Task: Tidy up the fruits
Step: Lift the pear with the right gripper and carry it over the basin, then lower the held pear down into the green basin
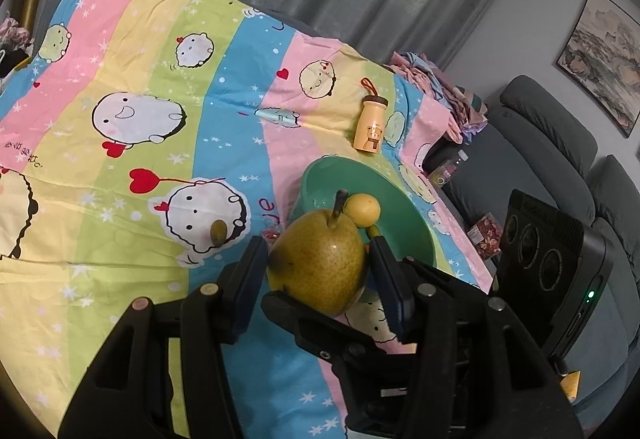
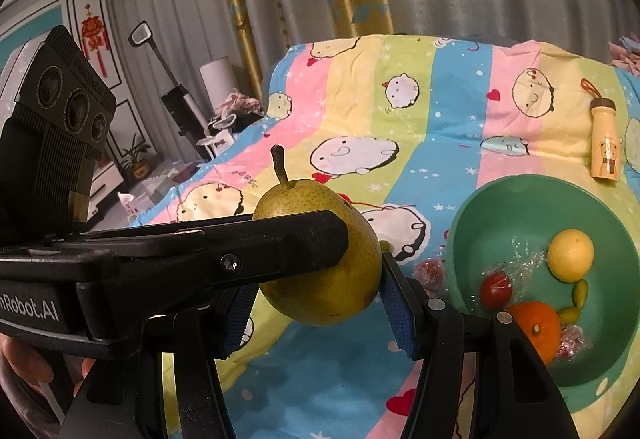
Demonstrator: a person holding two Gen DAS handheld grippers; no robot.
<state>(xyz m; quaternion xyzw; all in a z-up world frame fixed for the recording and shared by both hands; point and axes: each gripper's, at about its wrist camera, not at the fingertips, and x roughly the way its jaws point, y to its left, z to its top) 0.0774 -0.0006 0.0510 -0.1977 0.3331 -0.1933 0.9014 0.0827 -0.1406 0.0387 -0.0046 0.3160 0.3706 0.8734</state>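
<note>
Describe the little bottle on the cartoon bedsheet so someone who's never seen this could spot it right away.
Start at the striped cartoon bedsheet and find the green bowl of fruit. Just beyond the bowl's far rim stands the small bottle, apart from it. It is pale yellow with a brown cap, an orange loop strap and a bear picture, the only non-fruit item there.

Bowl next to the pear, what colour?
Plain green bowl, no pattern. Best seen in the right wrist view, where its whole inside shows.
</note>
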